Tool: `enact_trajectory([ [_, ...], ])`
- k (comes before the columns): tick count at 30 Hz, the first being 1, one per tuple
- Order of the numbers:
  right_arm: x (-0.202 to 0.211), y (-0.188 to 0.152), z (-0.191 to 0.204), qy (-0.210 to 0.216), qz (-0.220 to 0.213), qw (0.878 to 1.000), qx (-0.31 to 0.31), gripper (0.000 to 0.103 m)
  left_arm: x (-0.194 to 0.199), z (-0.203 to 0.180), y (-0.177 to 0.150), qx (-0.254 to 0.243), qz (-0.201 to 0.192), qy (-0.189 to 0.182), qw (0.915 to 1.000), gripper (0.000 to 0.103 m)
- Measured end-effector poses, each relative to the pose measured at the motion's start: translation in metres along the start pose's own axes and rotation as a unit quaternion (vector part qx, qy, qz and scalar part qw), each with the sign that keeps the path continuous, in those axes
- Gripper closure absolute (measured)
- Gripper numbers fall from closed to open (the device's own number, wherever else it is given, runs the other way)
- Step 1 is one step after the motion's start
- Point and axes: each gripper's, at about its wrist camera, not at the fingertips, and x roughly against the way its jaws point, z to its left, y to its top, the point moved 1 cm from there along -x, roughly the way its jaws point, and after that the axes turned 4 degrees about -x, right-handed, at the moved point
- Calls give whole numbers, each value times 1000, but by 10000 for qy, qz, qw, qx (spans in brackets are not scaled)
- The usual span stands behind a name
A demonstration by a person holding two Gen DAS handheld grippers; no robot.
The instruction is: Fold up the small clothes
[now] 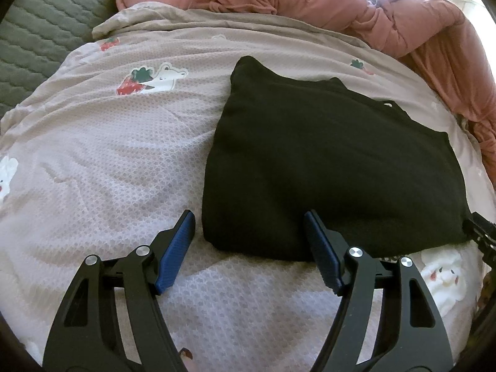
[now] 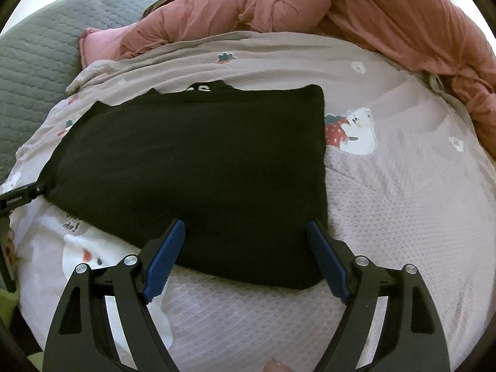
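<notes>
A black garment (image 1: 334, 161) lies folded into a thick rectangle on the bed sheet (image 1: 108, 155). It also shows in the right wrist view (image 2: 198, 167), with white lettering at its far edge. My left gripper (image 1: 249, 217) is open and empty, its jaws wide apart over the garment's near left corner. My right gripper (image 2: 246, 226) is open and empty over the garment's near right corner. The right gripper's tip shows at the right edge of the left wrist view (image 1: 480, 229), and the left gripper's tip at the left edge of the right wrist view (image 2: 21, 197).
The pale sheet (image 2: 403, 186) carries strawberry and bear prints. A rumpled pink duvet (image 1: 403, 21) is heaped along the far side and right. A grey quilted pad (image 1: 37, 31) lies at the far left.
</notes>
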Motion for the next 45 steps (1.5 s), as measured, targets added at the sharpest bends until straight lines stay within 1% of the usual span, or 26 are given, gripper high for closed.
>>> enact_trajectory([
  [17, 15, -2, 26, 191, -60, 9994, 279, 22, 18, -5, -5, -40, -91, -97, 9999, 38],
  [19, 16, -2, 31, 206, -66, 9992, 323, 20, 21, -5, -5, -48, -113, -106, 9999, 38],
  [20, 17, -2, 33, 221, -74, 9991, 347, 17, 22, -5, -6, -44, -123, -109, 9999, 38],
  [27, 19, -1, 49, 277, -86, 9984, 488, 15, 31, -1, -6, 15, -197, -134, 9997, 35],
  [29, 20, -1, 53, 283, -90, 9982, 526, 14, 32, 1, -7, 22, -209, -119, 9997, 25],
  [34, 23, -2, 66, 323, -108, 9974, 634, 11, 36, 5, -8, 35, -237, -98, 9997, 25],
  [36, 24, -2, 71, 330, -113, 9970, 685, 8, 38, 7, -8, 33, -241, -73, 9997, 24],
  [41, 24, 0, 84, 379, -142, 9960, 802, 7, 40, 13, -10, 31, -242, 14, 9997, 23],
  [42, 24, 0, 87, 392, -146, 9956, 840, 7, 41, 14, -9, 38, -245, 26, 9997, 18],
  [43, 24, 0, 90, 396, -153, 9953, 868, 6, 42, 16, -9, 44, -265, 56, 9996, 9],
  [45, 24, 0, 95, 415, -165, 9948, 914, 6, 44, 17, -9, 23, -295, 55, 9995, 9],
])
